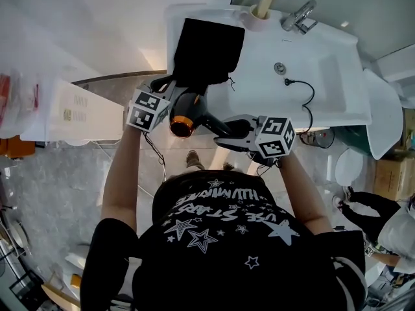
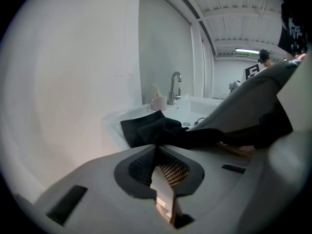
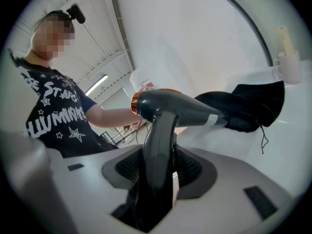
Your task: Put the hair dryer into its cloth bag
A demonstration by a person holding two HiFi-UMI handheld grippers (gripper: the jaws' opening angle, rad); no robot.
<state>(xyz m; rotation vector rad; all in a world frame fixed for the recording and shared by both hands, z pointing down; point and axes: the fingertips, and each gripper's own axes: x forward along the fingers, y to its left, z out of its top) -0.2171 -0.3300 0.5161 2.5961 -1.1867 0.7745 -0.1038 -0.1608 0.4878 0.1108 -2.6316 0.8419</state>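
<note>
Our left gripper point(image 2: 157, 144) is pinched shut on the cloth bag point(image 1: 207, 50) mouth edge over the sink point(image 1: 327, 76)'s left rim, with the wall point(image 2: 73, 82) close beside it. Our right gripper point(image 3: 161, 156) clamps the hair dryer point(image 3: 180, 108) handle, just off the sink's front edge. Nozzle tip is hidden in fabric. Both forearms point(image 1: 120, 173) reach toward the sink.
</note>
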